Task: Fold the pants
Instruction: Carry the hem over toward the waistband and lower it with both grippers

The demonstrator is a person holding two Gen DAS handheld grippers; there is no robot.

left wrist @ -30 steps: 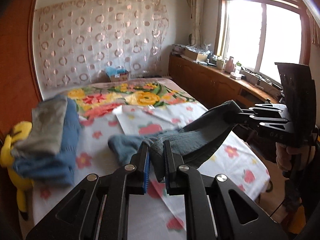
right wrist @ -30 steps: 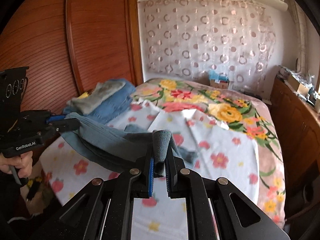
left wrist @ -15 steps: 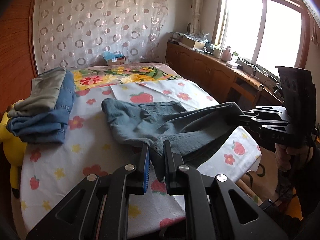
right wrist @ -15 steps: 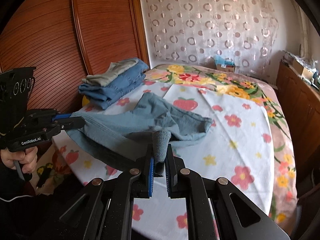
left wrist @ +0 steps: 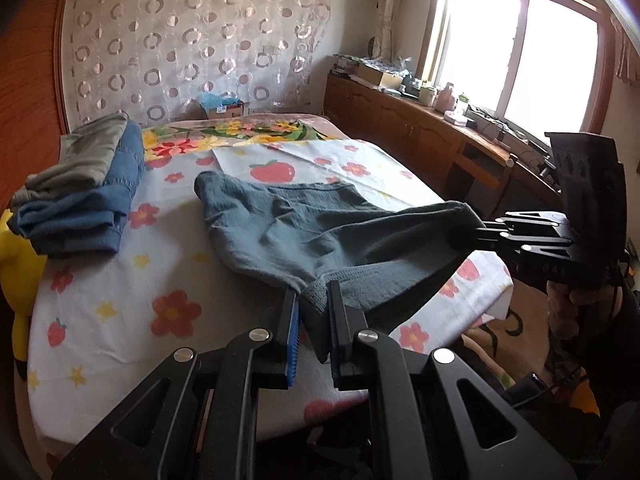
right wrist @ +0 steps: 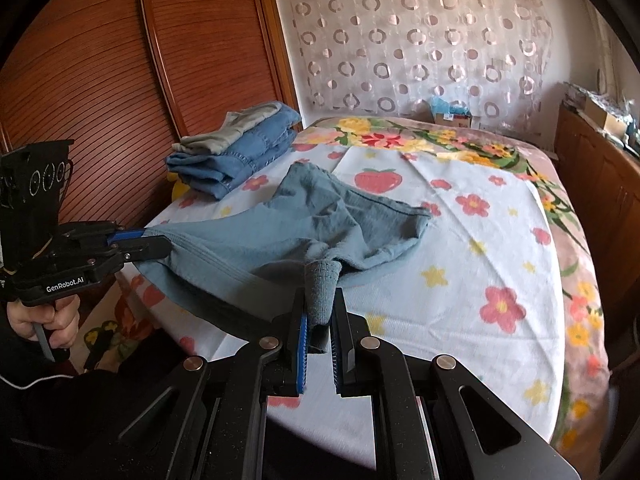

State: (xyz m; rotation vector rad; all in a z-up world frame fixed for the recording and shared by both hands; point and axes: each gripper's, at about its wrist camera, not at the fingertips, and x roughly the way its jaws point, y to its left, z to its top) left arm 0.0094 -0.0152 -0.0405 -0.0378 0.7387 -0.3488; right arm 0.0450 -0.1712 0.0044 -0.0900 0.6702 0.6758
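Pants [left wrist: 304, 224], grey-blue and ribbed, are lying partly on the flowered bed sheet [left wrist: 100, 304], with the far end resting toward the middle of the bed and the near end lifted off its near edge. Left gripper [left wrist: 313, 312] is pinching one corner of the near hem, jaws pressed onto the cloth. Right gripper [right wrist: 320, 304] is pinching the other corner in the same manner, a fold of fabric standing up between its jaws. In the inspector's judgement, laying-out is the step in hand: the garment is being held taut between the two grips and is not yet flat, with wrinkles bunched at its centre.

Next move, as judged, calls for lowering both corners evenly onto the sheet near the bed's near edge, keeping tension so the wrinkles are smoothed before any fold.

Both grippers are pointing forward over the near edge, well apart, roughly level. Folded clothes [right wrist: 236, 148] are sitting at the bed's left edge.
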